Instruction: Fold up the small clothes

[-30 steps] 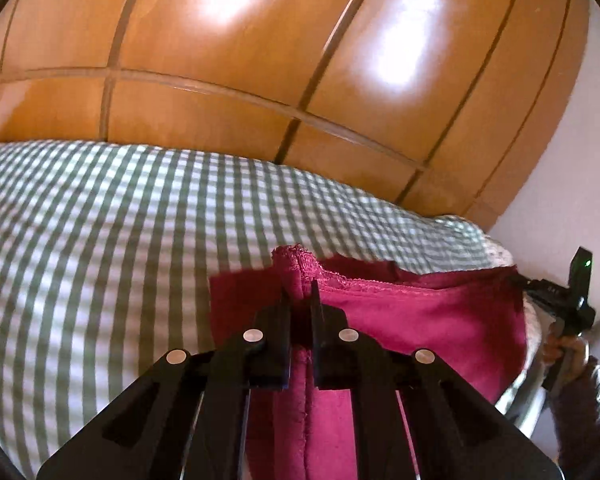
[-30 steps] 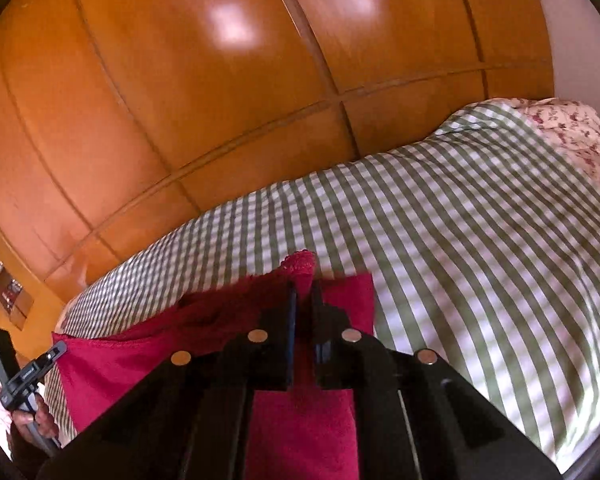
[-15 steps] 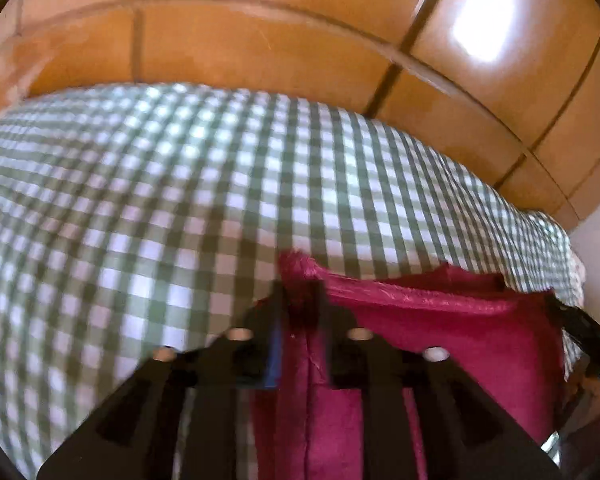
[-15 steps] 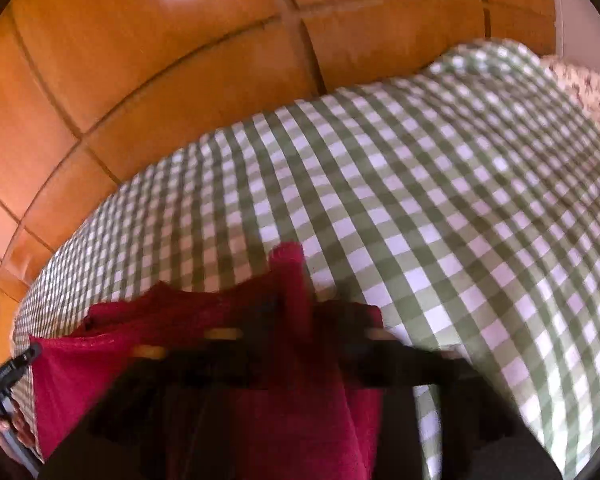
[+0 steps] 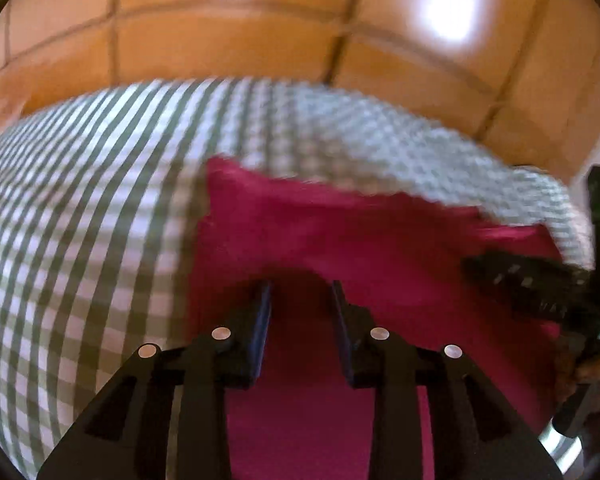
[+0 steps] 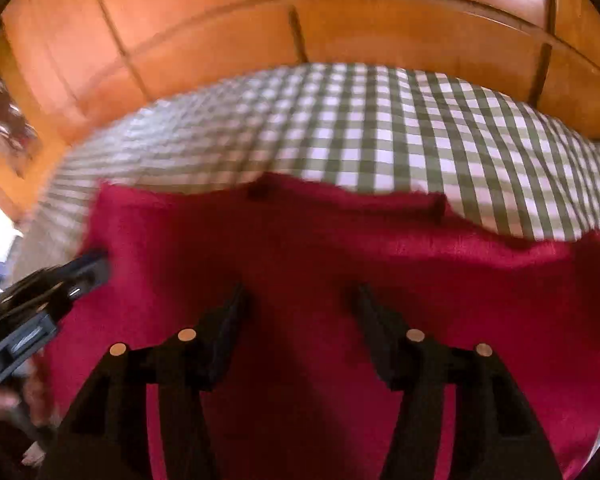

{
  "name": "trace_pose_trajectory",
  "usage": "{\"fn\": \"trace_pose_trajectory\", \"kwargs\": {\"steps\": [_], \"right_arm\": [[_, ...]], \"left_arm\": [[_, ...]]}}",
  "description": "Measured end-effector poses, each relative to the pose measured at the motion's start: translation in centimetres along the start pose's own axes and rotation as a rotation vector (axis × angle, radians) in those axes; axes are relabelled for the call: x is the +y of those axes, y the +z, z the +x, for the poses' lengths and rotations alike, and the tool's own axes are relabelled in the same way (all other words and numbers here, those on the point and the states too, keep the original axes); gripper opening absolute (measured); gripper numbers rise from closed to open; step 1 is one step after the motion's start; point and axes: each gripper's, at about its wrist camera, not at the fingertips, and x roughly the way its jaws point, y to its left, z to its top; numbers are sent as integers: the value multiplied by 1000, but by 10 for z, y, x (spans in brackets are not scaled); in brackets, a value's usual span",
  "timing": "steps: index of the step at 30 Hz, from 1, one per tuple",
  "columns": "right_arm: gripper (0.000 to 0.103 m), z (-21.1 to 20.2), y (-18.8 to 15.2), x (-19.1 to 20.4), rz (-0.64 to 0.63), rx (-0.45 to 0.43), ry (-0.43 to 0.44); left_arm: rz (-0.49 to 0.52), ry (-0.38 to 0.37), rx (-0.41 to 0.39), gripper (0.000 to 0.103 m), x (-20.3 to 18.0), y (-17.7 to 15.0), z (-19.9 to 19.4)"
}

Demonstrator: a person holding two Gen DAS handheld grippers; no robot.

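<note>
A dark red garment [image 5: 340, 232] lies spread flat on the green-and-white checked bedcover [image 5: 80, 220]. My left gripper [image 5: 300, 286] hovers over its left part. The jaws are apart and still opening, and no cloth is pinched between them. In the right wrist view the same red garment [image 6: 320, 240] fills the lower half, its upper edge wavy against the checks. My right gripper [image 6: 300, 290] stands wide over the middle of the garment, jaws closing a little, pads clear of the cloth. Each gripper shows at the edge of the other's view: the right gripper [image 5: 500, 276], the left gripper [image 6: 92, 266].
An orange-brown wooden panelled wall [image 5: 260, 60] rises right behind the bed. The checked cover [image 6: 420, 140] stretches beyond the garment to that wall. A person's hand [image 5: 596, 372] holds the right gripper at the bed's right edge. A hand [image 6: 4, 400] also shows at the lower left.
Both grippers were shut on the garment's top edge, holding it up. They dropped toward the bed and let go. The garment now lies flat, and both jaws stand apart.
</note>
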Motion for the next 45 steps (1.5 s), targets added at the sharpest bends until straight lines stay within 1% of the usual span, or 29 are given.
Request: {"fn": "trace_pose_trajectory", "kwargs": {"steps": [1,2,4,6,7,8,9,10,13,16,18,20,21,22,23,24,26,28,29,30,32,33,35,37,39,42,45], "right_arm": [[55,5,3,-4,17,-10,-4],[56,8,5,-7,33,-35,-4],[57,7,5,-7,28,-43,-10],[59,-1,3,-9,33,-51,2],[60,-11,0,-11,46,-56,10],[67,-20,-3,-10,53,-66,19],[71,-29,-6,-12,61,-80,29],[72,-39,-10,-13,67,-94,34],[72,-75,-38,-24,102,-135,86],[73,-110,-77,-44,140,-166,92],[75,-125,-99,-59,176,-176,55],[77,-137,-132,-91,265,-173,12],[74,-137,-143,-101,299,-166,-1],[66,-136,-154,-115,334,-164,8],[52,-140,-168,-129,373,-198,54],[49,-147,-173,-135,394,-214,70],[50,-153,-174,-131,388,-215,59],[60,-155,-172,-121,370,-209,38],[68,-159,-170,-111,358,-210,21],[73,-163,-171,-104,342,-212,0],[77,-169,-169,-83,292,-236,-26],[78,-175,-168,-73,272,-251,-13],[81,-182,-169,-57,239,-268,16],[83,-182,-170,-43,214,-265,29],[83,-174,-174,-31,212,-237,61],[83,-156,-180,-26,211,-186,44],[83,-143,-184,-31,236,-161,28]], "left_arm": [[-25,-19,-7,30,8,1,6],[-33,-14,-20,30,10,2,8],[-37,-11,-15,30,10,5,8],[-28,9,-15,30,7,4,1],[-22,18,-17,30,7,2,-7],[-15,27,-24,32,6,2,-14],[-6,30,-40,41,5,-1,-23],[-6,21,-58,49,3,-5,-32],[15,-2,-93,50,-2,-21,-54],[41,-18,-97,50,-8,-40,-66],[47,-14,-80,50,-6,-55,-68],[57,-1,-53,50,-3,-68,-61],[62,4,-50,50,-2,-72,-60],[76,8,-59,50,-3,-75,-58],[81,13,-62,50,-4,-75,-57],[79,25,-58,50,-7,-74,-58],[57,22,-57,50,-9,-72,-64],[46,28,-67,50,-10,-73,-73],[51,32,-75,50,-11,-74,-80],[55,36,-81,51,-11,-77,-84],[56,57,-96,59,-10,-84,-97],[51,63,-104,61,-7,-86,-102],[50,85,-115,61,-4,-91,-112],[48,110,-115,61,-2,-95,-117],[42,113,-122,61,1,-99,-123],[46,127,-130,61,2,-102,-129],[50,125,-133,61,2,-104,-131]]}}
